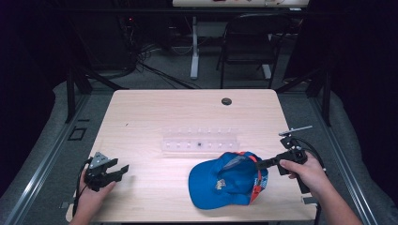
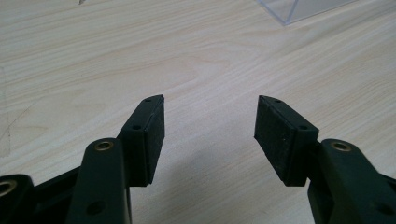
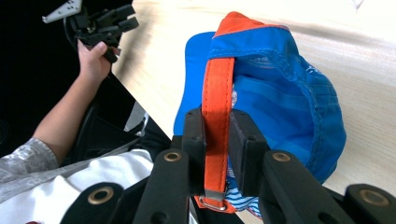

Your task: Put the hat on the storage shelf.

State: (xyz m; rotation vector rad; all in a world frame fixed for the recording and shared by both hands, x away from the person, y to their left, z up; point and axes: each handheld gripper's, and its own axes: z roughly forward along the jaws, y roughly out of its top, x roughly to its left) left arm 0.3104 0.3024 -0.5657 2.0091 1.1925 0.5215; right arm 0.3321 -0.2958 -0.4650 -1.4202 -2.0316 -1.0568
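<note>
Here the right tool point(image 3: 215, 140) is clamped on the blue cap's point(image 1: 220, 180) orange strap point(image 3: 217, 93); the left tool point(image 2: 210, 135) gapes apart.

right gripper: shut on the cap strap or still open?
Shut. In the right gripper view the right gripper has both pads pressed against the orange strap of the blue cap.

We see a pale wood-grain worktop point(image 1: 150, 117), smooth and matt. The cap point(image 1: 225, 180) is blue woven cloth, its orange strap point(image 3: 217, 93) ending in a shiny metal buckle point(image 3: 214, 195). At 12 o'clock from it lies a clear glossy plastic rack point(image 1: 201, 140). The left tongs point(image 2: 210, 135) carry 2 rough, matt black pads point(image 2: 275, 135).
</note>
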